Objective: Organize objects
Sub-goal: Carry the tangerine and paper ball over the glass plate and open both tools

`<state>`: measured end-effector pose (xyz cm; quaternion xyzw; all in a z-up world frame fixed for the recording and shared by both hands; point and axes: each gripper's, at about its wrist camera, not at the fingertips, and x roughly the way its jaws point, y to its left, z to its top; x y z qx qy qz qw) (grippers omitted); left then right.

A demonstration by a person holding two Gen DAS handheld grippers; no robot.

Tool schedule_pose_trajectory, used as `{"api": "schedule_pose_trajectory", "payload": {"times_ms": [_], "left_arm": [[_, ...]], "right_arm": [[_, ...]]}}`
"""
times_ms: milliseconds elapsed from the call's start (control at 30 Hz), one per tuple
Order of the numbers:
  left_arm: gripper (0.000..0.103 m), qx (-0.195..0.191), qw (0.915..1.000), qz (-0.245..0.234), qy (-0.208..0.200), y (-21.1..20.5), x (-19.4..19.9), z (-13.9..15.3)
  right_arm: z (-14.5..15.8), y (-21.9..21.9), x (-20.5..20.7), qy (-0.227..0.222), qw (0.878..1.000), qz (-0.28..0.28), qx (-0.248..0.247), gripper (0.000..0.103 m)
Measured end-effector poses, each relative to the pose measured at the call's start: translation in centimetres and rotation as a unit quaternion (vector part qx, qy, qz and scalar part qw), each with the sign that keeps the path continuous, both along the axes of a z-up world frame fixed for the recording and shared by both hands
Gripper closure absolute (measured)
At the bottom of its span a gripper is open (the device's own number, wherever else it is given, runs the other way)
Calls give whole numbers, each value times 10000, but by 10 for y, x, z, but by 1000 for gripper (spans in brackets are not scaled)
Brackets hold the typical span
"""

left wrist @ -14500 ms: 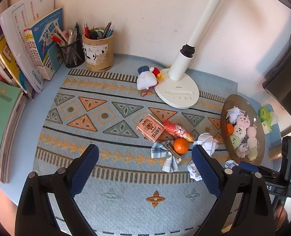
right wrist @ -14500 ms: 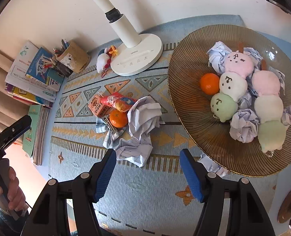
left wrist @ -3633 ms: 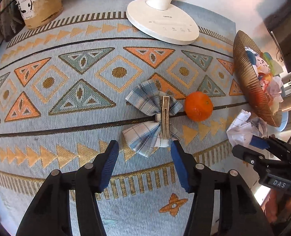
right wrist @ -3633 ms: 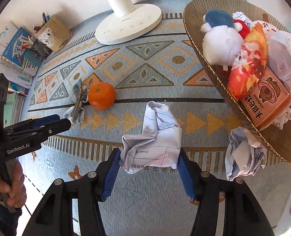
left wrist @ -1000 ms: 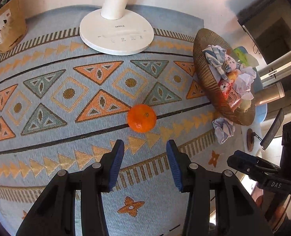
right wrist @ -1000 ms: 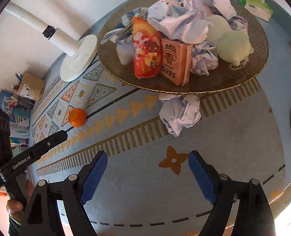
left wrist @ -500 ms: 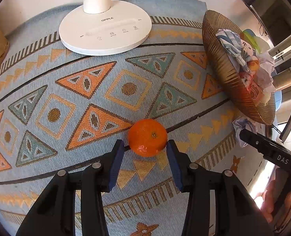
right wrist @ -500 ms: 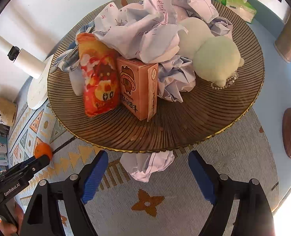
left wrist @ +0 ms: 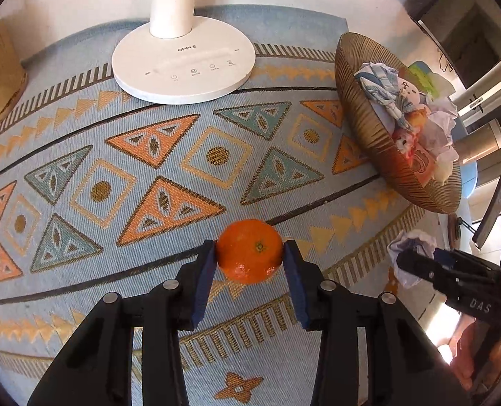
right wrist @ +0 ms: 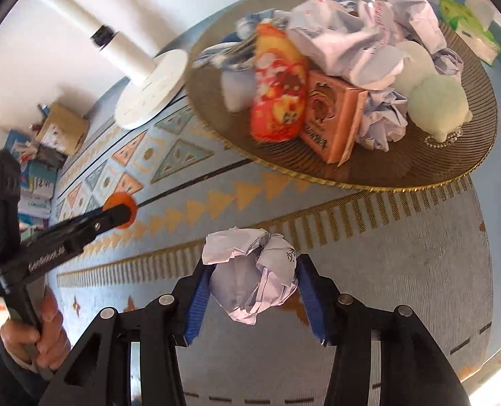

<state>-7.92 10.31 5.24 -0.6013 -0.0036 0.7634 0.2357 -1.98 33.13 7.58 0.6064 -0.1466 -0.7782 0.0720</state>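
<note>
Your left gripper (left wrist: 249,253) clamps the tangerine (left wrist: 249,249) on the patterned mat (left wrist: 149,176). Your right gripper (right wrist: 252,284) clamps a crumpled paper ball (right wrist: 252,279). Farther, the brown wicker tray (right wrist: 419,169) holds snacks and paper.

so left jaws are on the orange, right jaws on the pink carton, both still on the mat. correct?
Not quite. The right gripper is closed on a crumpled paper ball, not the pink carton, which lies in the basket, per the right wrist view. The left gripper does clamp the orange.
</note>
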Motion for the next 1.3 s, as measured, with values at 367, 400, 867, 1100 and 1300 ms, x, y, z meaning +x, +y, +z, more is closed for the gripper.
{"api": "schedule_pose_trajectory", "payload": {"times_ms": [367, 400, 867, 1100, 1300], "left_arm": [[66, 646, 9918, -543, 955, 78, -6, 102], [66, 709, 9903, -604, 1035, 89, -11, 110], [30, 782, 9887, -643, 1105, 179, -60, 120], [30, 854, 9936, -184, 718, 154, -59, 105], [30, 530, 9936, 379, 917, 102, -41, 111]], "right_arm": [[113, 54, -8, 1349, 9899, -167, 394, 54], [118, 64, -14, 1411, 9887, -279, 425, 54], [77, 110, -47, 726, 9950, -481, 494, 39], [81, 112, -45, 811, 9948, -381, 489, 37], [101, 67, -53, 1169, 9906, 300, 643, 37]]}}
